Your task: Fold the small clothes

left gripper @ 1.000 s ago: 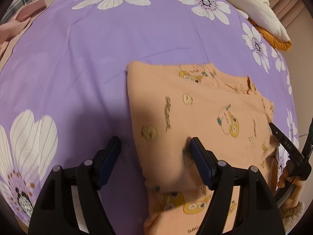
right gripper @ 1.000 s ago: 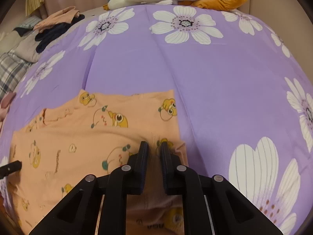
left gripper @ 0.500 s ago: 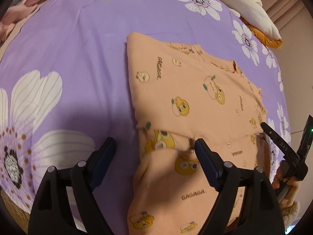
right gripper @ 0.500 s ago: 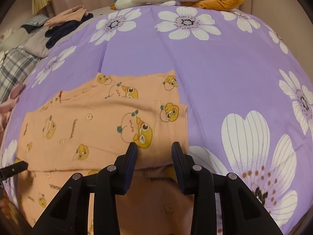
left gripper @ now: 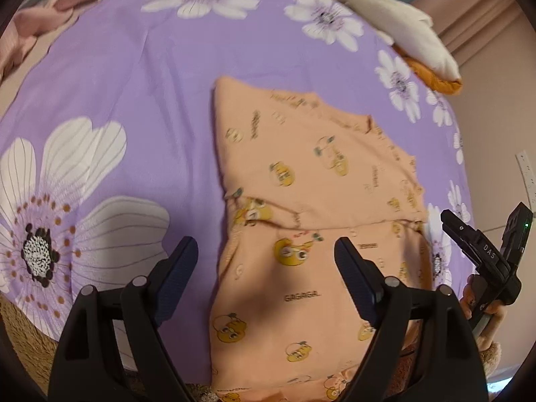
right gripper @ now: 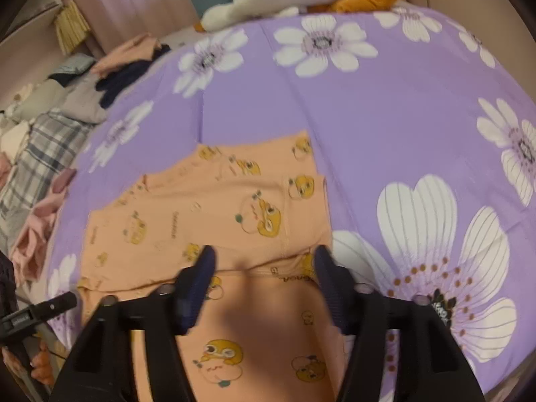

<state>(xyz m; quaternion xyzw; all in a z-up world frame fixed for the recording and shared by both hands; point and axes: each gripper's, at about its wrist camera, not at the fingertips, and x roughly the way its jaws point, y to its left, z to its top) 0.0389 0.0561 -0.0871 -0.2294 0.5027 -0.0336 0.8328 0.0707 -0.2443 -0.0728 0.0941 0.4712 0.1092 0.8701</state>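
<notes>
the garment point(left gripper: 318, 181) lies flat on the bed point(left gripper: 127, 83), near its front edge, with its far part doubled back over the middle so a fold edge runs crosswise. its near part hangs toward the bed's front edge, unfolded. the left tool point(left gripper: 264, 268) hovers wide open above the garment's left side, gripping nothing. the right tool point(right gripper: 263, 281) is wide open too, above the fold edge at the right side, holding nothing. both sit at opposite sides, likely so the near part can be taken at two points and laid evenly. spare clothes point(right gripper: 130, 60) pile at the bed's far left corner.
</notes>
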